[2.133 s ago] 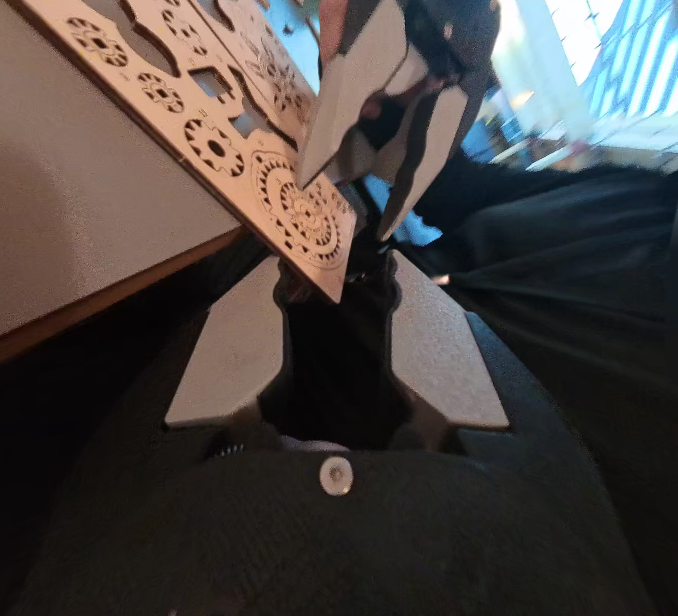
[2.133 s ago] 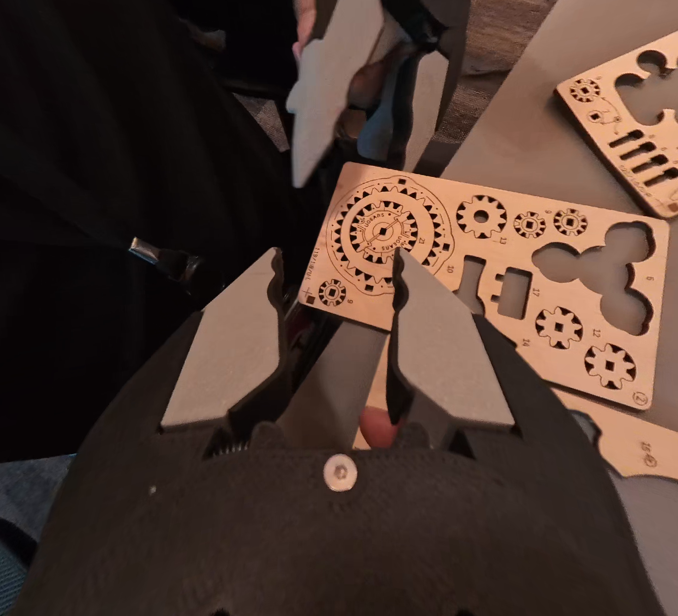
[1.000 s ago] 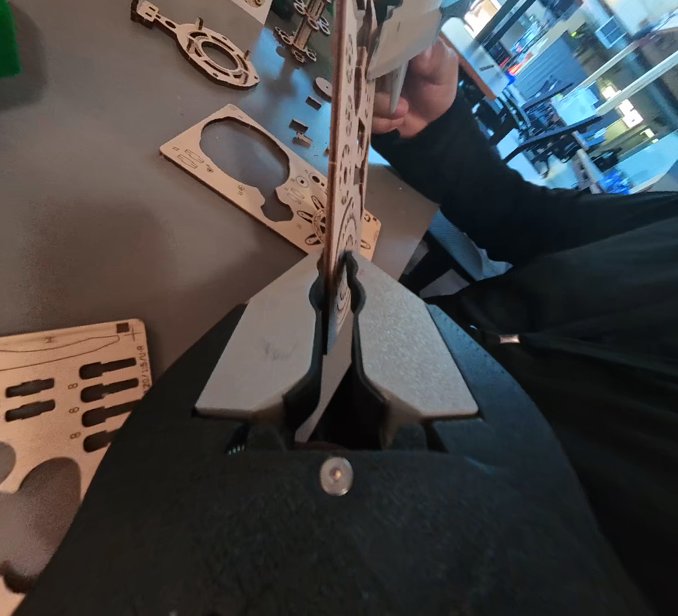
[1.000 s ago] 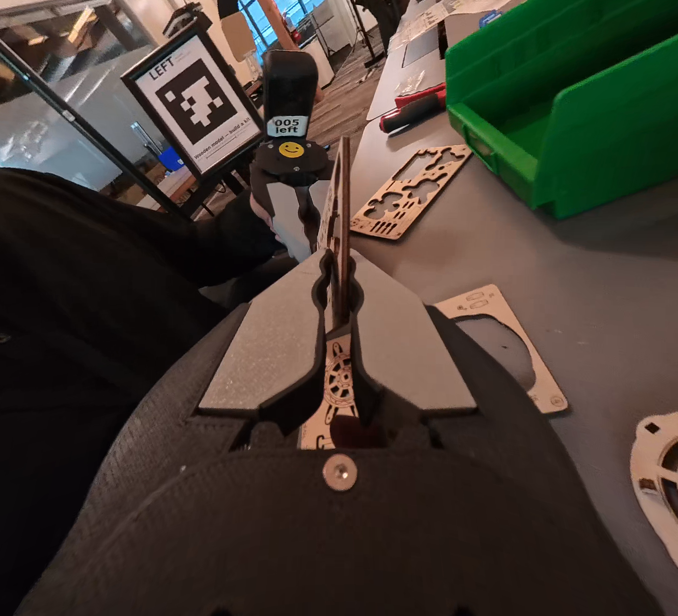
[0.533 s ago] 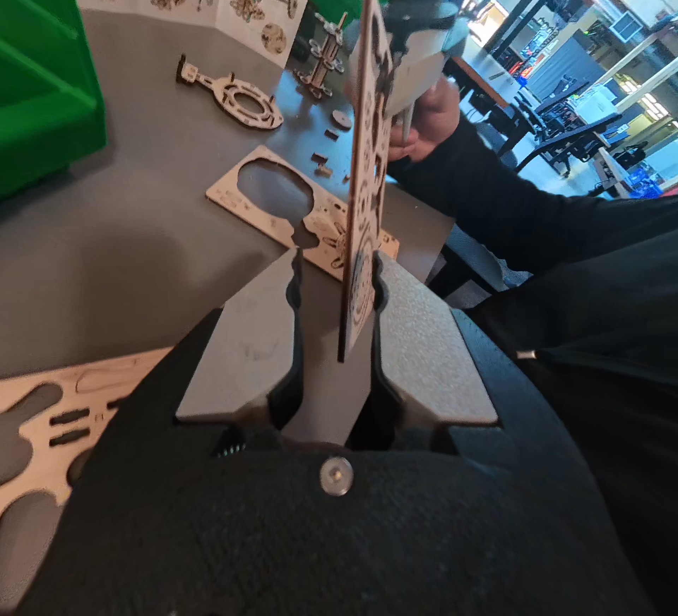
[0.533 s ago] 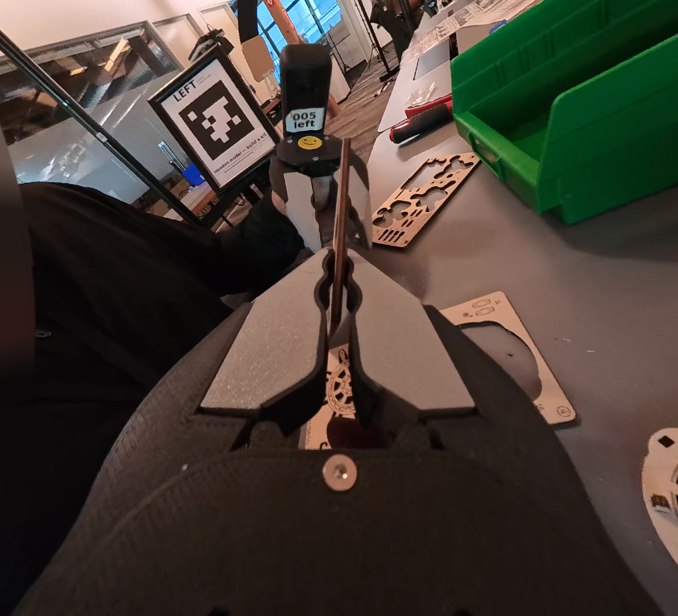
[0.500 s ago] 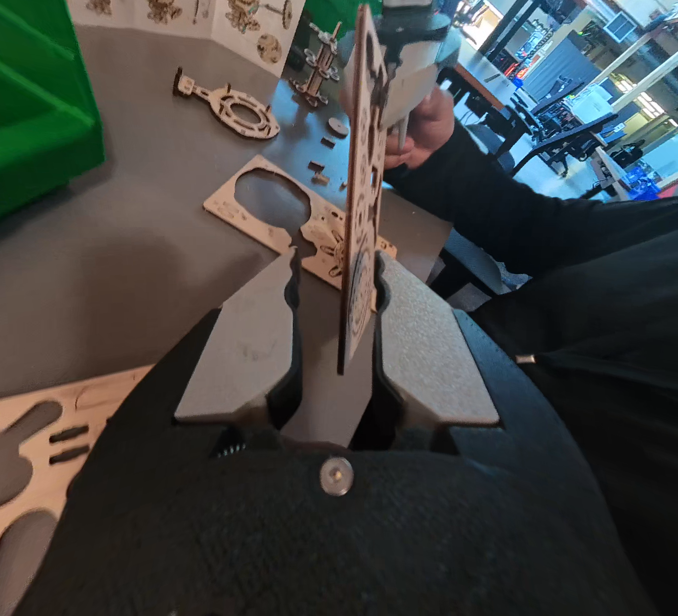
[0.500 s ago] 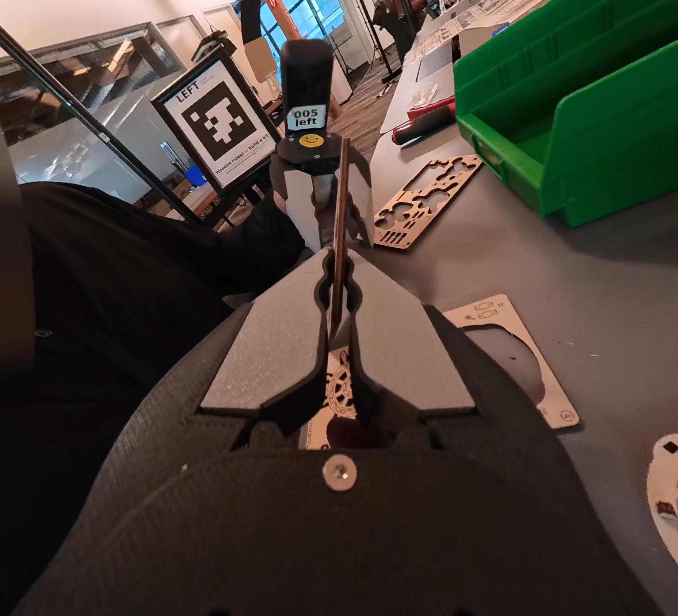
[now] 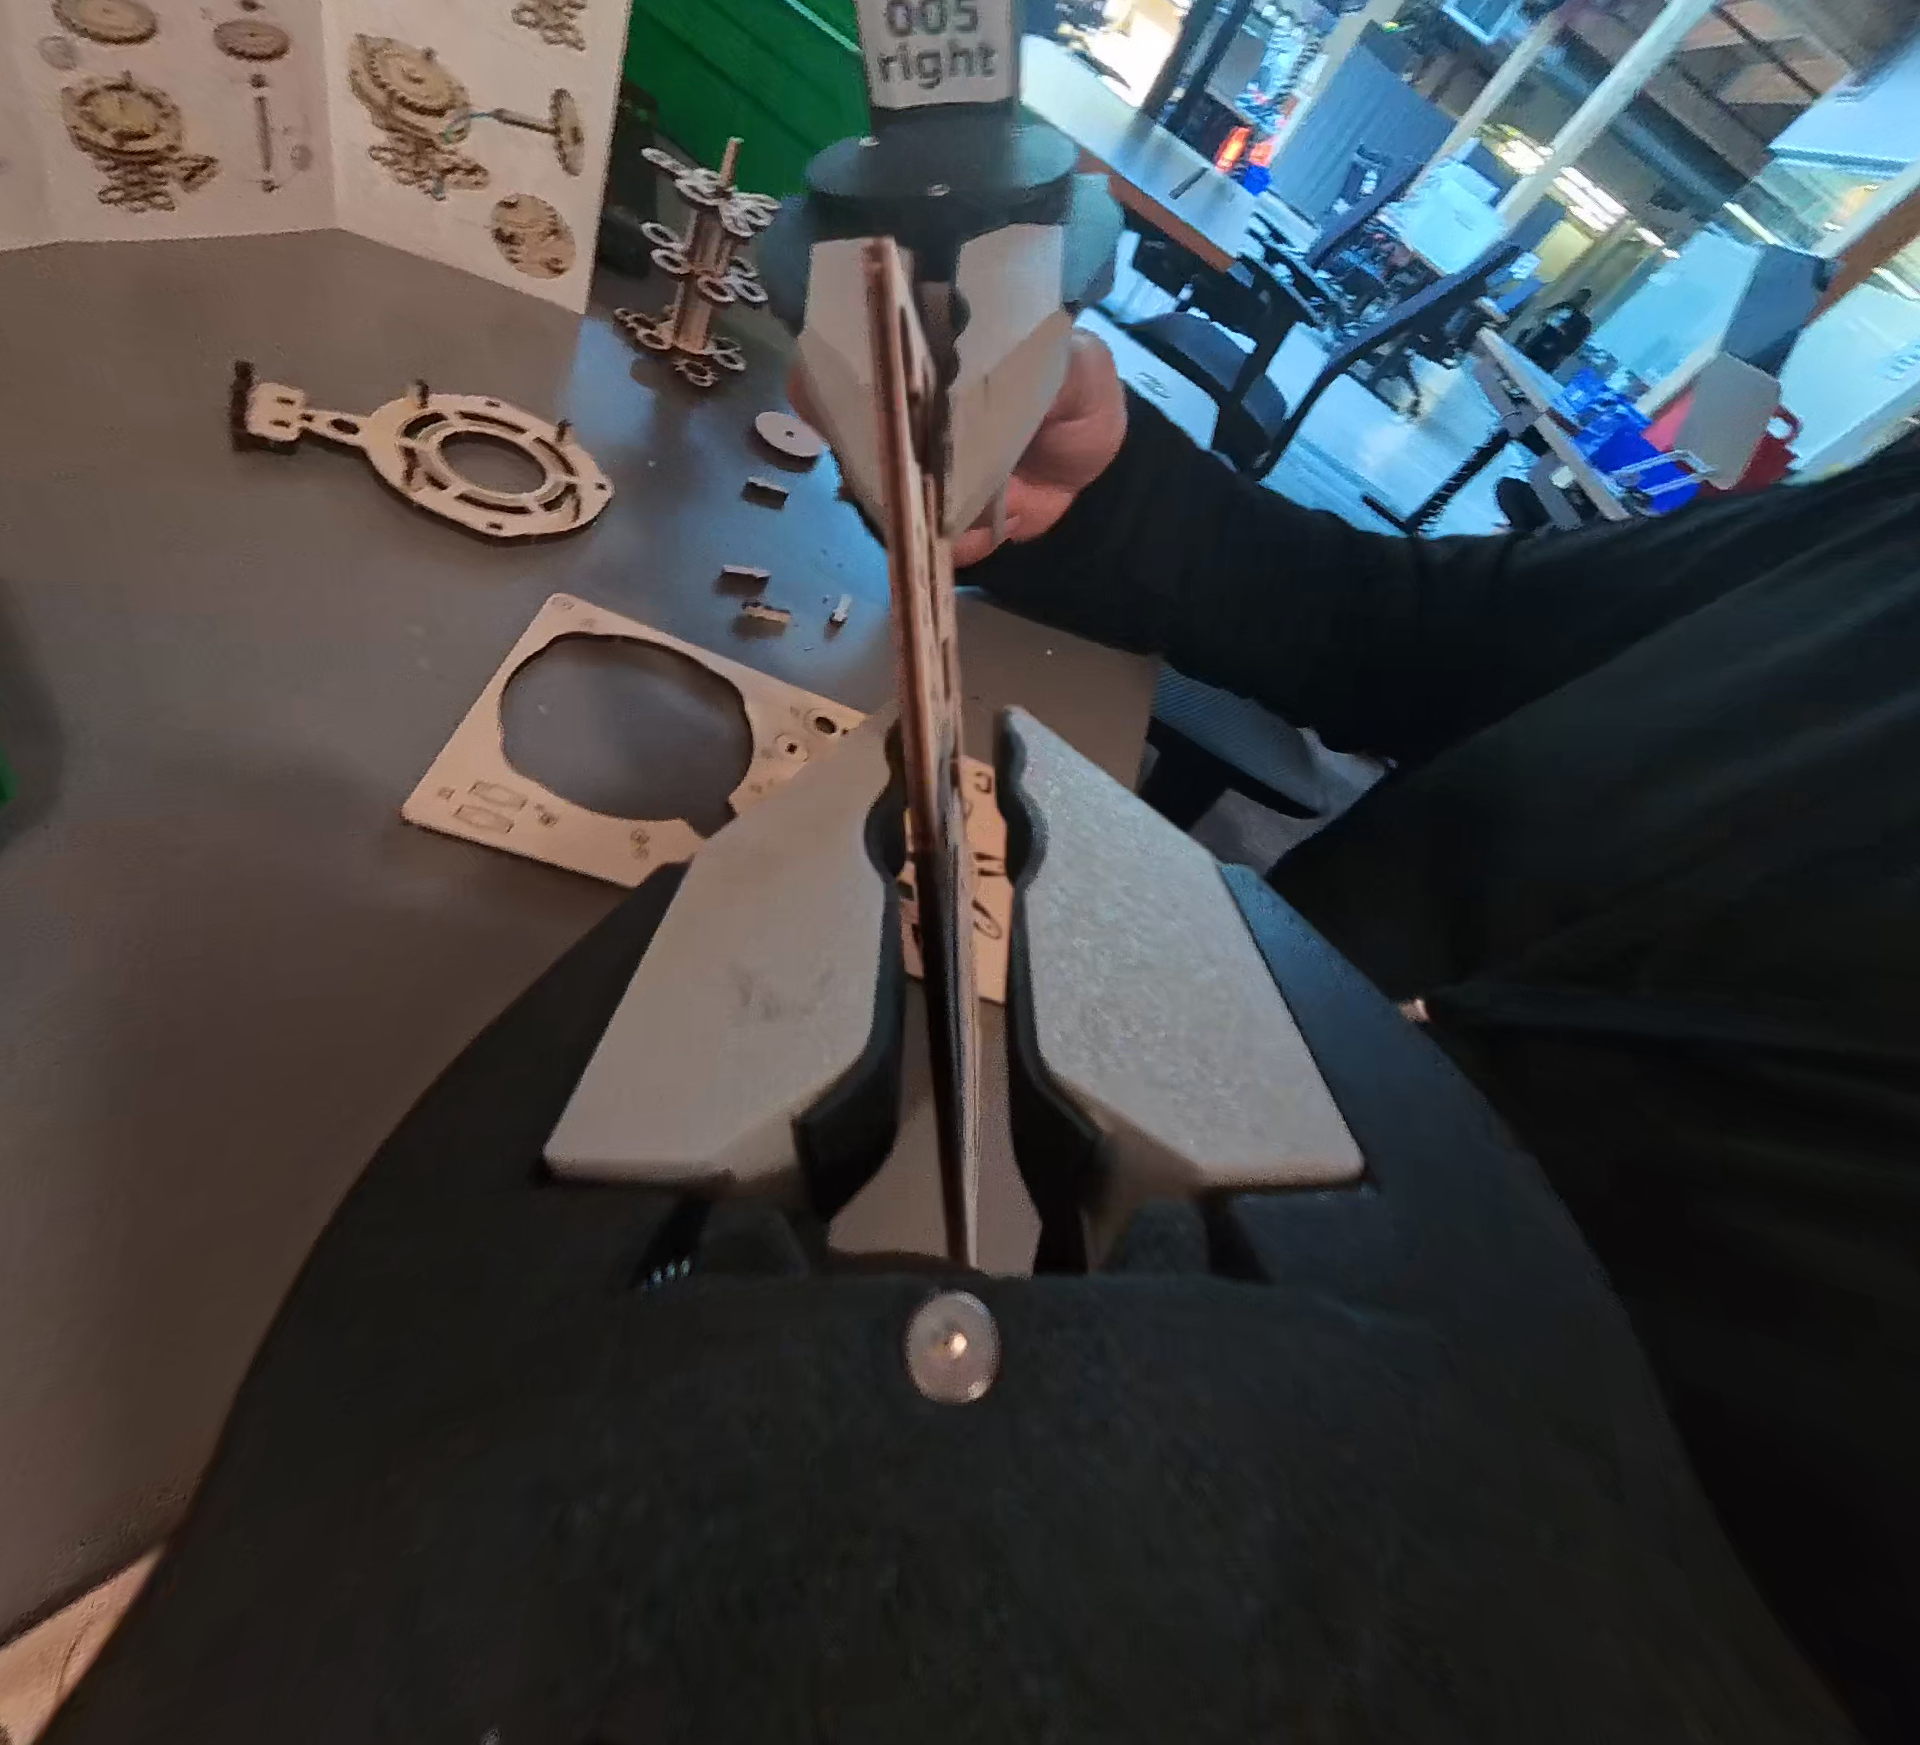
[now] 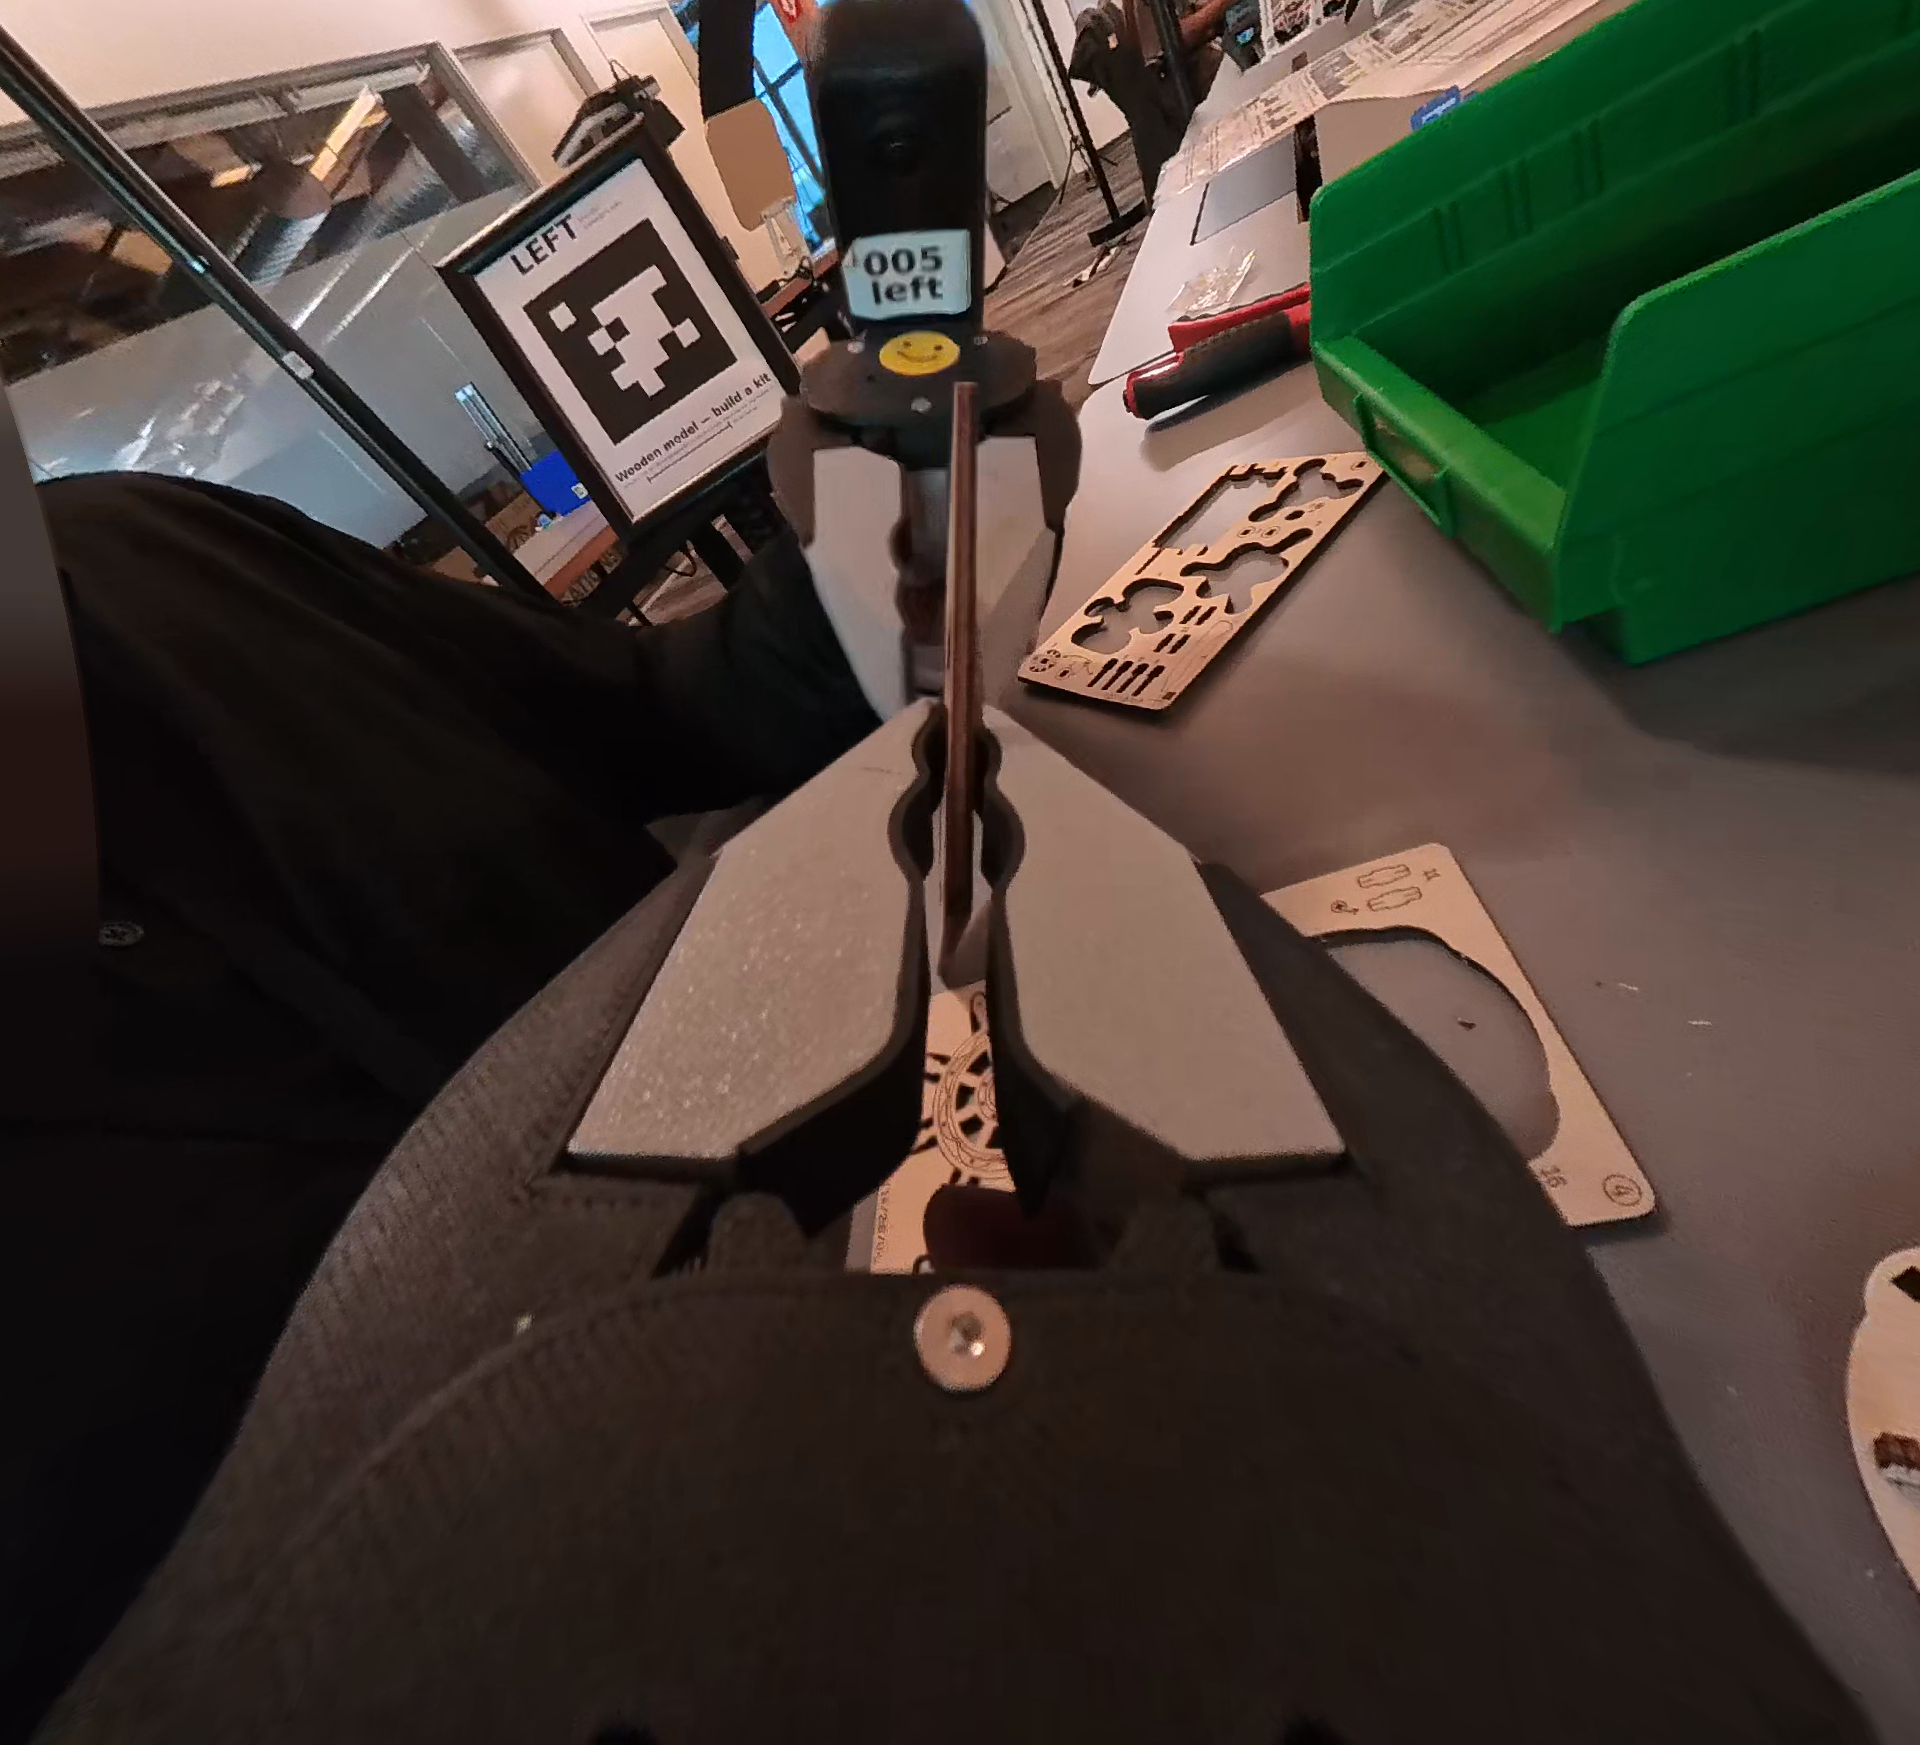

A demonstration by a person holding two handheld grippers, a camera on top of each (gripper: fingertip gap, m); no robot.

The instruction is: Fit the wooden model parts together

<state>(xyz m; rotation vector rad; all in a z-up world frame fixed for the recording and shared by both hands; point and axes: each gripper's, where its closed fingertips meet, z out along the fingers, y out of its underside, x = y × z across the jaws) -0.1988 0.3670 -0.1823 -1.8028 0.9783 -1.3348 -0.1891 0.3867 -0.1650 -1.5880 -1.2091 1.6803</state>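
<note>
A thin wooden parts sheet [image 9: 925, 604] with gear cut-outs stands on edge above the grey table [image 9: 208, 656]. My right gripper [image 10: 958, 734] is shut on one end of the sheet [image 10: 961, 552]. It shows at the far end in the left wrist view [image 9: 930, 532], held by a hand [image 9: 1070, 438]. My left gripper [image 9: 948, 729] is open, its fingers [image 9: 1143, 947] on either side of the sheet's other end with a narrow gap. It also shows in the right wrist view [image 10: 945, 672].
A spent sheet frame [image 9: 582, 822] lies flat under the held sheet. A round wooden part [image 9: 478, 459], a small upright assembly [image 9: 701, 282] and loose bits lie behind. Another cut-out sheet [image 10: 1195, 594], green bins [image 10: 1662, 345] and a red-handled tool [image 10: 1216, 355] are on the table. The grippers are tip to tip, or close to it. Between my right fingertips and the small upright assembly [image 9: 701, 282] there is roughly 25 cm.
The sheet was lifted off the table and stood on edge. My left gripper let go of it, then narrowed around it again as the sheet slid deeper between its fingers. The right stayed shut.
</note>
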